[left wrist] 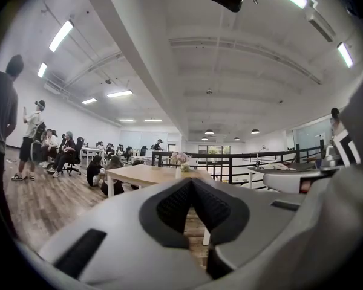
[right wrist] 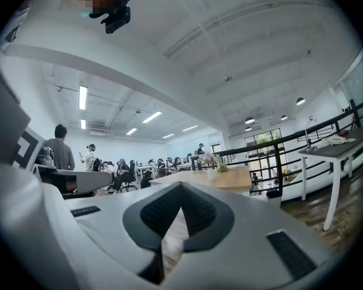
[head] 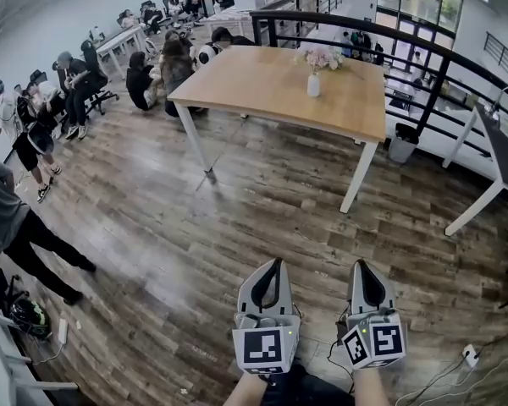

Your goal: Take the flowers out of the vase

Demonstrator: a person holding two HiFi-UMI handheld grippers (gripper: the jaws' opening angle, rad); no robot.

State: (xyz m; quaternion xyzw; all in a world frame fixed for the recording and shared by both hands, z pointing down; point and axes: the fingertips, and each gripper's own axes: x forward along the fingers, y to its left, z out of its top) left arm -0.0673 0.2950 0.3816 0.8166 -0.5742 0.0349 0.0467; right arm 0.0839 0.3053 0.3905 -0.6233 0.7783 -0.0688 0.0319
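Pink flowers (head: 320, 57) stand well beyond left tool (head: 276, 266) and right tool (head: 361, 266).

The left gripper (head: 276, 265) and right gripper (head: 361, 266) are pale grey moulded shells tapering to a point. Each has black, finely textured pads (left wrist: 176, 205) set in a dark V-shaped recess. Black rectangular insets (right wrist: 290, 252) mark the shells. A white marker cube (head: 267, 348) with black square codes sits at the rear of each; the right cube (head: 374, 343) shows small green lights. A thin dark cable (head: 337, 349) runs between them, above dark clothing (head: 298, 389).
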